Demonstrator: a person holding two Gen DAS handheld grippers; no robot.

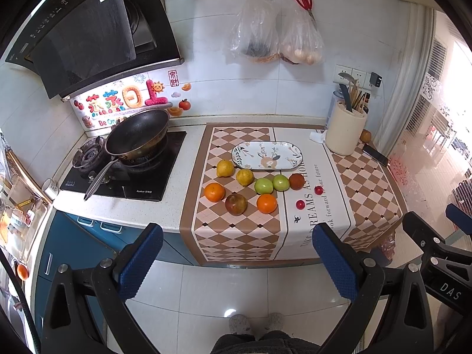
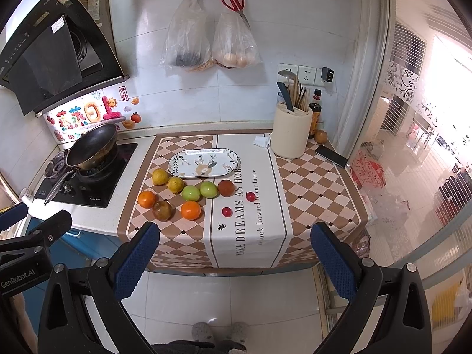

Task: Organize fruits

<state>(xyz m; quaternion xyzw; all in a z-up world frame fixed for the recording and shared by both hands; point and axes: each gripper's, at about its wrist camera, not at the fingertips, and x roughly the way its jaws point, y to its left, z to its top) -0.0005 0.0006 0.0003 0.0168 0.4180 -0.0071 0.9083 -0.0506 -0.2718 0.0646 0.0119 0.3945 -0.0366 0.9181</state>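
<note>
In the left wrist view my left tongs (image 1: 237, 261) are hanging nearest the lens, spread wide and gripping nothing, over the floor short of the worktop (image 1: 177, 206). The fruits are lying well ahead of them on the checked cloth (image 1: 236, 236): two oranges (image 1: 214, 192), a brownish apple (image 1: 235, 204), two yellow pears (image 1: 225, 168), two green apples (image 1: 263, 185), a dark red fruit (image 1: 296, 181) and two small red fruits (image 1: 300, 204). The oval plate (image 1: 267, 155) is sitting just behind them, bare, its long axis running left to right.

In the right wrist view my right tongs (image 2: 235, 261) are likewise gaping wide and carrying nothing. The fruit cluster (image 2: 191, 193) is lying ahead and left of them, the plate (image 2: 204, 162) beyond, long axis crosswise, tilting slightly up toward the right.
</note>
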